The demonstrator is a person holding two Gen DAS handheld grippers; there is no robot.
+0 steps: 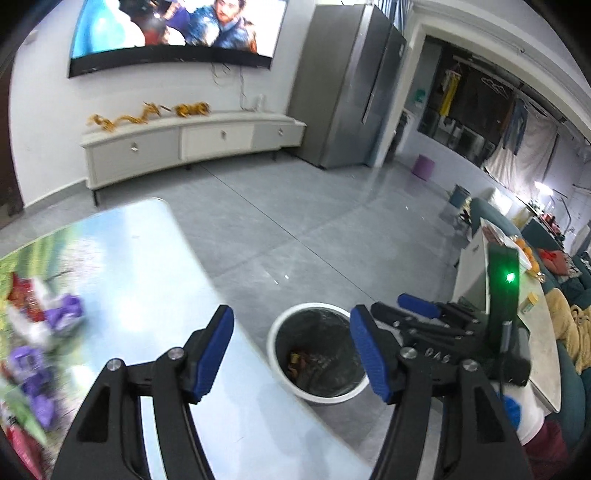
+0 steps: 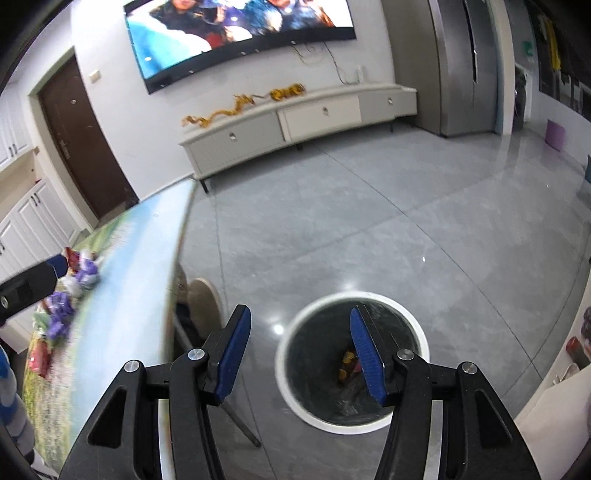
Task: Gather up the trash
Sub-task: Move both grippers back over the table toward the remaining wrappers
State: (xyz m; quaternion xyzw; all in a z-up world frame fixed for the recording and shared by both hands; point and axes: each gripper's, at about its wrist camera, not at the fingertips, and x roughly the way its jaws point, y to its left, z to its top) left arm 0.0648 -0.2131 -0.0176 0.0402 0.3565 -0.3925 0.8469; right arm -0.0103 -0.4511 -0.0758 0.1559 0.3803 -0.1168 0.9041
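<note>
A white trash bin (image 1: pixel 280 334) with a black liner stands on the floor beside the table; wrappers lie at its bottom. It also shows in the right wrist view (image 2: pixel 295 334). My left gripper (image 1: pixel 291 350) is open and empty above the table's edge, next to the bin. My right gripper (image 2: pixel 300 349) is open and empty, held above the bin; it shows in the left wrist view (image 1: pixel 410 310) too. Several purple, red and white wrappers (image 1: pixel 44 321) lie blurred on the table's left part, seen from the right wrist as well (image 2: pixel 70 291).
The table (image 1: pixel 140 266) has a glossy landscape-print top. A white TV cabinet (image 1: pixel 192 144), a wall TV (image 1: pixel 177 33) and a grey fridge (image 1: pixel 347 88) stand at the back. A second table (image 1: pixel 535 332) with oranges and a sofa are at the right.
</note>
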